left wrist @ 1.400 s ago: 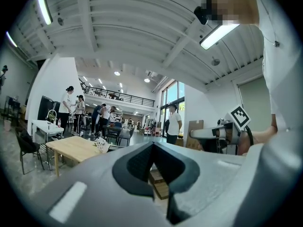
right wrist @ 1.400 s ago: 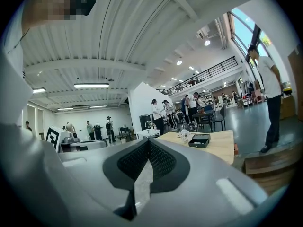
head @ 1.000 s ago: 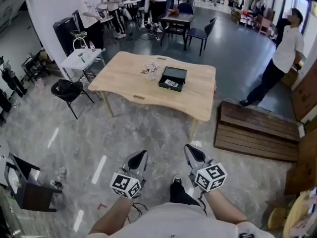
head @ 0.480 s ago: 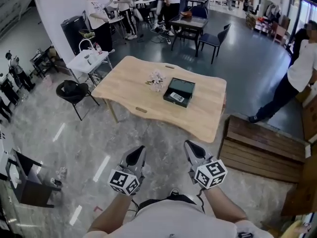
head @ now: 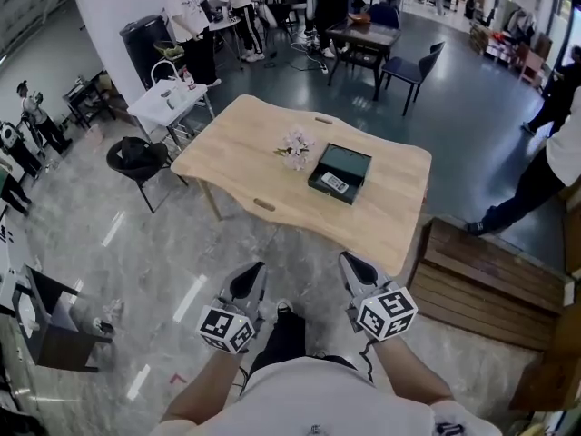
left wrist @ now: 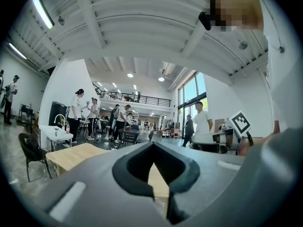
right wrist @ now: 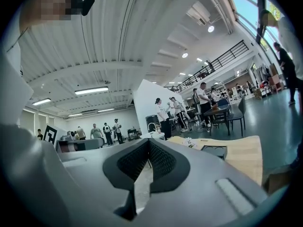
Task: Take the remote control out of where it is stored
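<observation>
A black open box (head: 340, 172) lies on the light wooden table (head: 254, 166), with the grey remote control (head: 334, 183) inside it near its front. From the right gripper view the box (right wrist: 214, 151) is small and far ahead. My left gripper (head: 251, 276) and right gripper (head: 357, 266) are held low over the floor, well short of the table's near edge. Both are shut with nothing between the jaws, as the left gripper view (left wrist: 152, 147) and the right gripper view (right wrist: 148, 144) show.
A pale bunch of flowers (head: 295, 147) lies left of the box. A black chair (head: 134, 159) and a small white table (head: 171, 101) stand to the left, a low wooden platform (head: 495, 271) to the right. Several people stand behind the table and at the right.
The table and box have come nearer and sit lower in the head view as I walk towards them. Both grippers stay shut and side by side.
</observation>
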Tool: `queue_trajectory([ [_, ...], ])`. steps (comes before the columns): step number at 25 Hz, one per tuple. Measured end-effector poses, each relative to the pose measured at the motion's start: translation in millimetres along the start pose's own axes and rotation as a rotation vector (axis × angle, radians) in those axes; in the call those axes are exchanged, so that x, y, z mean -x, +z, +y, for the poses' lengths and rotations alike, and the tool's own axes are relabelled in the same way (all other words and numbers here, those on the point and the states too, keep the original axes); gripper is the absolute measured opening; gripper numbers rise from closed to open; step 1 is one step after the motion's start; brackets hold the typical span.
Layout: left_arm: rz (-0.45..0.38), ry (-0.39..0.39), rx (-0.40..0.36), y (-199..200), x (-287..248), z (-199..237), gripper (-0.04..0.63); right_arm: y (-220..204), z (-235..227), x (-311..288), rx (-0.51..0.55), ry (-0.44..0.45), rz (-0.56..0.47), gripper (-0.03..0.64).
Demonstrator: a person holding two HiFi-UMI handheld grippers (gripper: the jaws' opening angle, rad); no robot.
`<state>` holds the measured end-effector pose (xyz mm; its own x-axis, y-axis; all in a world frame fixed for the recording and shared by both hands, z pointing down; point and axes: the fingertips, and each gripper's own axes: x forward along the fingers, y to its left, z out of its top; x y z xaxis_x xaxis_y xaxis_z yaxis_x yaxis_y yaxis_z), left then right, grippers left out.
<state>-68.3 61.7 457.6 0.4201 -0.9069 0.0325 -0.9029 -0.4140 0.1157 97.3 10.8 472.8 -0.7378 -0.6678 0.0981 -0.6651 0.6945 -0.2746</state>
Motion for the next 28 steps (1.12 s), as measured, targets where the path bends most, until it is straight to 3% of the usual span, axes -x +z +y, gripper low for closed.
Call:
queue_trajectory([
  [6, -0.010, -0.032, 0.005, 1.7, -53.0, 35.1, 0.000, 6.3, -31.0, -47.4, 0.001, -0.023, 0.014, 0.028],
  [22, -0.046, -0.188, 0.002, 53.5, -242.2, 207.5, 0.000, 76.4, -133.2, -249.6, 0.023, -0.167, -0.012, 0.028],
  [28, -0.018, -0.203, 0.044, 45.2, -287.6, 248.4, 0.000, 78.3, -166.9, -293.2, 0.028, -0.209, 0.027, 0.028],
])
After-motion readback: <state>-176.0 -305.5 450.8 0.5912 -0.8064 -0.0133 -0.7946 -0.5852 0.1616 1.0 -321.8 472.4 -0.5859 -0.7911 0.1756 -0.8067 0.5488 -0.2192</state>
